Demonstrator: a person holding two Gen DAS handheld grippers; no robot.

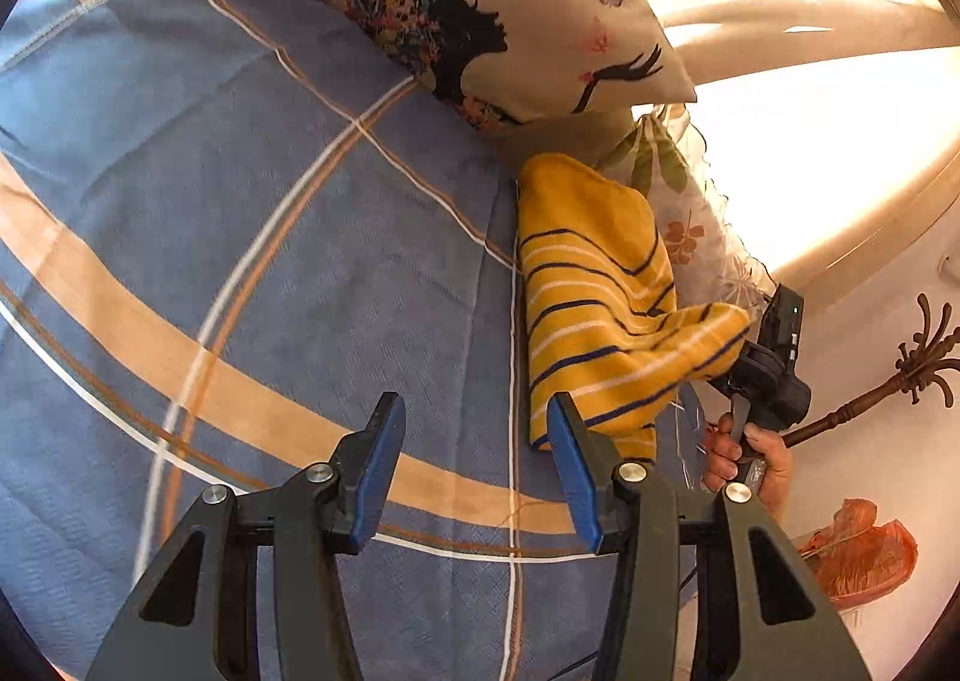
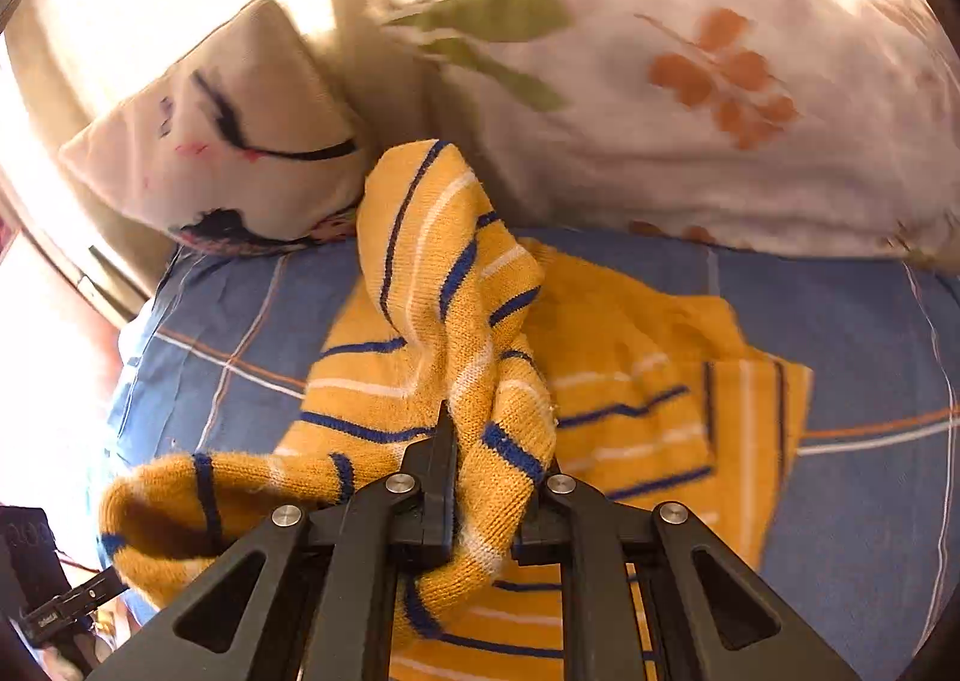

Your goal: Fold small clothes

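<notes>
A yellow knitted garment with navy and white stripes (image 2: 636, 375) lies on the blue checked bedsheet with tan and white lines (image 1: 252, 237), near two pillows: a cream cushion printed with a woman's silhouette (image 1: 510, 21) and a white floral pillow (image 2: 690, 99) to its right. The right gripper (image 2: 480, 501) is clamped on a lifted fold of the garment. The left gripper (image 1: 474, 465) hovers over the sheet just left of it, blue-padded jaws spread wide and holding nothing

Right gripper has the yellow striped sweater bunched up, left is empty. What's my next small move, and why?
Probably carry the right gripper across and lay its clamped fold flat on the yellow striped sweater. The cloth is lifted off the blue checked bedsheet, while the left gripper is open beside it.
</notes>
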